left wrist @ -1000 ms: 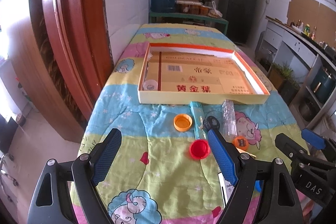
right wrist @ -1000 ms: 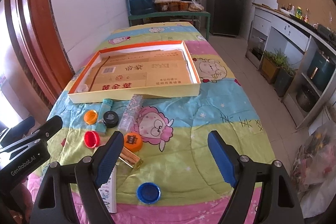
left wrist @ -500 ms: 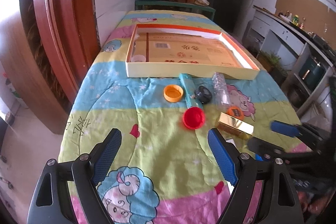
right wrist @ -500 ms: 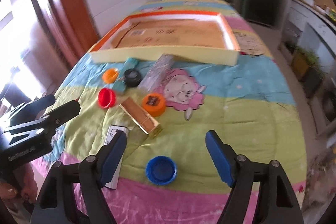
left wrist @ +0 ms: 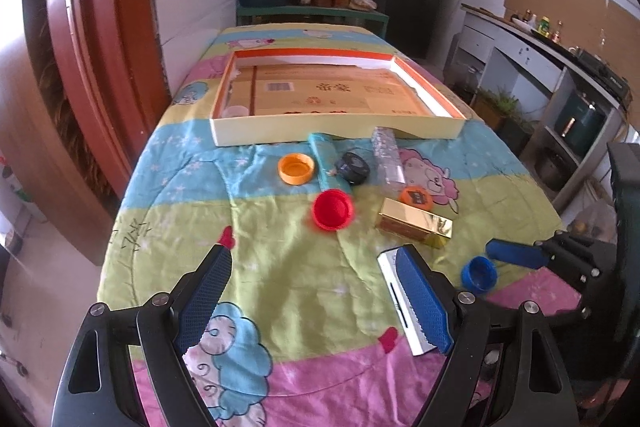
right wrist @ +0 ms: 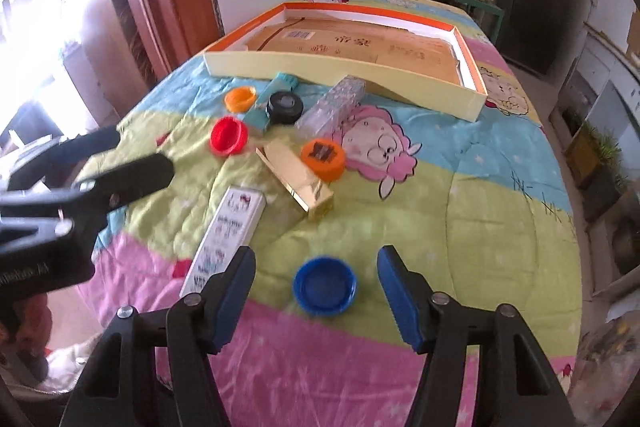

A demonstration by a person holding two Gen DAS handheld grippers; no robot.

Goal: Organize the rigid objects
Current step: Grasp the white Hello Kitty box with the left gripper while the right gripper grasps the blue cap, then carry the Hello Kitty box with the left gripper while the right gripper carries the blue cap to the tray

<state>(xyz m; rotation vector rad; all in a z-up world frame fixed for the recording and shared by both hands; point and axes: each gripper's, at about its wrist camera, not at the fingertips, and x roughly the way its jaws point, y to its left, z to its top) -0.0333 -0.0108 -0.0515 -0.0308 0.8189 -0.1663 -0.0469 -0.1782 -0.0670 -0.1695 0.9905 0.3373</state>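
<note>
1. The right gripper [right wrist: 316,285] stood wide apart, its blue pads on either side of the blue cap [right wrist: 325,285] without touching it; it held nothing.
2. The blue cap lay open side up on the cartoon-print quilt [right wrist: 460,187], near the table's front edge.
3. The left gripper [left wrist: 316,293] was also spread wide and held nothing; it hovered over the quilt, with its right pad in front of the white flat box [left wrist: 394,287].
4. Beyond lay the gold box [right wrist: 296,183], the orange lid [right wrist: 323,155], the red cap [right wrist: 228,135], the black cap [right wrist: 285,105], the teal box [right wrist: 272,103], the orange cap [right wrist: 240,98] and the clear box [right wrist: 332,105].
5. The shallow cardboard tray [right wrist: 360,67] sat behind them.
</note>
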